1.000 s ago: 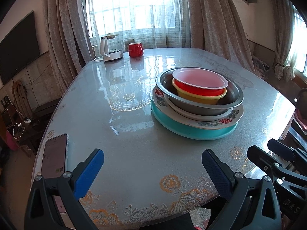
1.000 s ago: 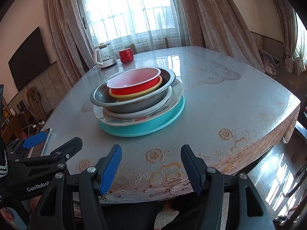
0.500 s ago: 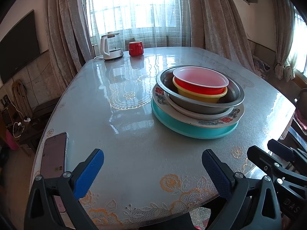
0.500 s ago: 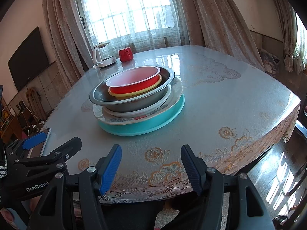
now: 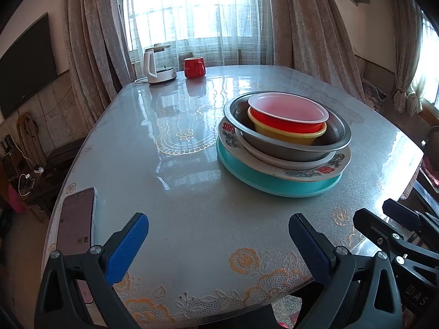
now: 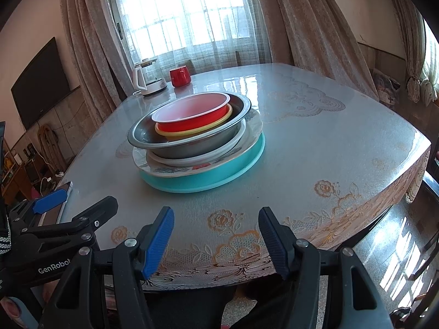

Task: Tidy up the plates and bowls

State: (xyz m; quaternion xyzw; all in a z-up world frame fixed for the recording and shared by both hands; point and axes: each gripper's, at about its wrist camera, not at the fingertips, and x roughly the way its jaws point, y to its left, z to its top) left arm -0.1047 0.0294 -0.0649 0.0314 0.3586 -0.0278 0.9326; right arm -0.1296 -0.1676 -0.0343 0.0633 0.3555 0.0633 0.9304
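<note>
Two words readable: "GenRobot" on left gripper [image 6: 79,211], gaping empty; right gripper [image 6: 215,237] likewise.

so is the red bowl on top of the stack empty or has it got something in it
Empty. The red bowl sits upright, nested in the yellow bowl, and both wrist views show only its bare pale inside.

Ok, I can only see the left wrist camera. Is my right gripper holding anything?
Observer: No. The right wrist view shows the right gripper with its jaws apart and nothing between them.
Operator: And does the tablecloth hang down on that side?
Observer: Yes. The tablecloth folds over the right-hand edge and drapes down, flowers and all.
</note>
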